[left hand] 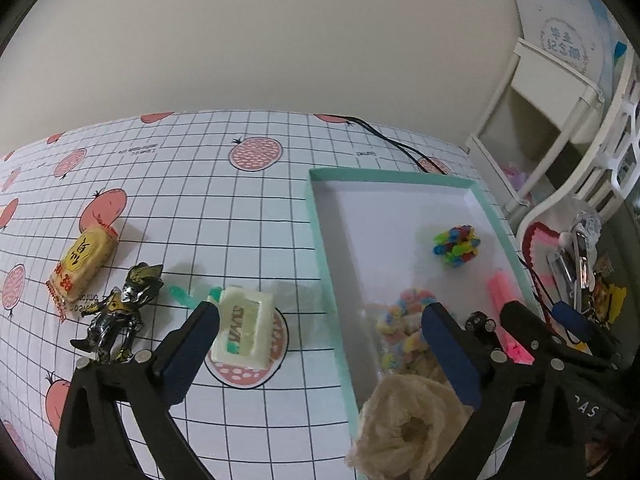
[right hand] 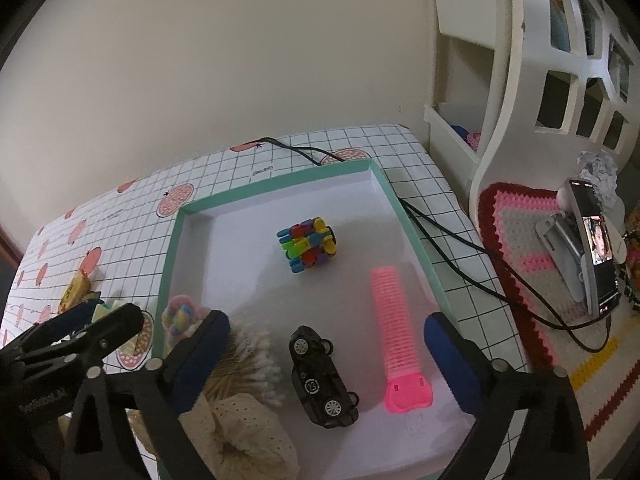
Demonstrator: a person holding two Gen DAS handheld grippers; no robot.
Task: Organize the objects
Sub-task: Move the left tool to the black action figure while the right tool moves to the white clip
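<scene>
Right wrist view: the right tool (right hand: 324, 354) is standing wide, empty, over the black toy car (right hand: 322, 378) lying in the green-rimmed tray (right hand: 170, 256). The left tool (left hand: 320, 344) is also gaping wide, holding nothing, over the tray's left rim.

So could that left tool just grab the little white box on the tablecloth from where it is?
Probably yes. The left tool is open, and the white box lies on the tablecloth right beside its left finger, outside the teal tray. Nothing covers it; a small sideways shift should bracket it.

Teal-rimmed tray (right hand: 168, 264) contains black toy car (right hand: 320, 376), pink comb (right hand: 394, 332), multicolour block cluster (right hand: 308, 248); snack pack (left hand: 82, 266) lies outside
</scene>
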